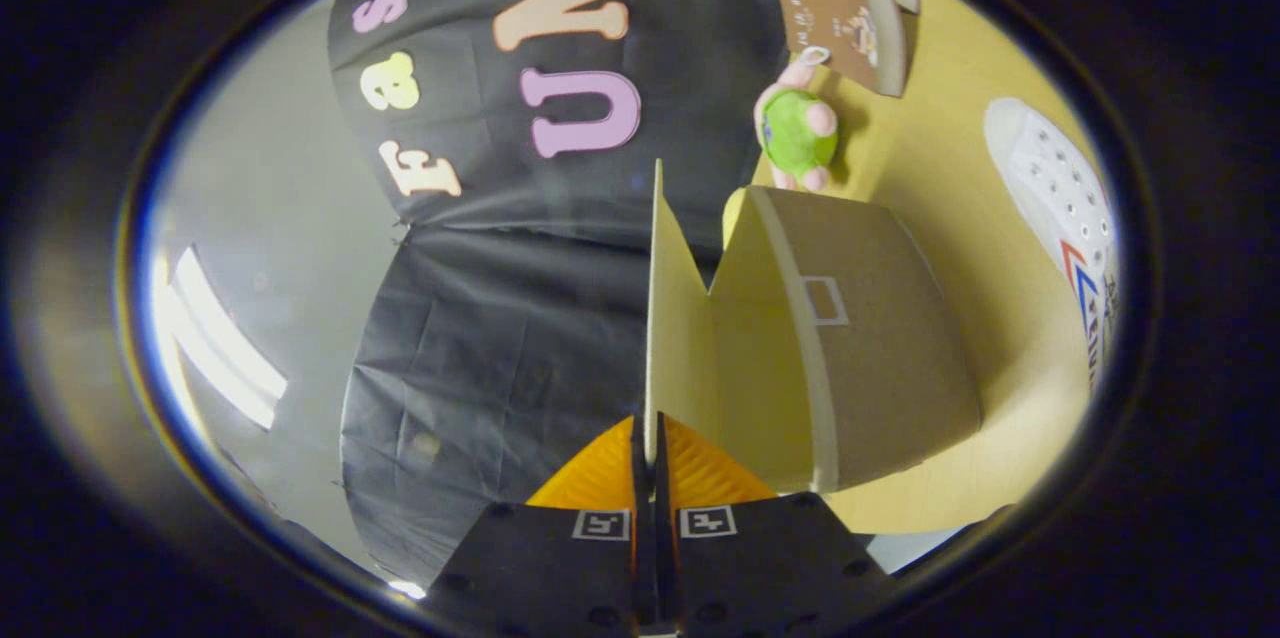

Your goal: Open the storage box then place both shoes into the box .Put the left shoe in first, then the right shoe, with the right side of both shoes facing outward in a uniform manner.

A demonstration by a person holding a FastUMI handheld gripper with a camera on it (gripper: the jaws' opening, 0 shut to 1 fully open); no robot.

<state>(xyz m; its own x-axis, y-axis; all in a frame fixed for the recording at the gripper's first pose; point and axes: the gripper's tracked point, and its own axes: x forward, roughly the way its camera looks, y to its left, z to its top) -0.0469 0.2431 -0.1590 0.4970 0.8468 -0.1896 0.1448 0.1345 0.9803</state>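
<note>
matt cardboard storage box (880,338), canvas shoe (1060,188)

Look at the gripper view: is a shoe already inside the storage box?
No: the white shoe lies on the table beside the storage box, whose lid the tongs pinch.

- The white shoe (1060,198) carries red and blue chevron marks and dark lettering along its side, too warped to read.
- The brown card (835,36) beyond the plush toy bears small print, too small to read.
- The storage box (870,338) has a blank white-outlined label frame.
</note>
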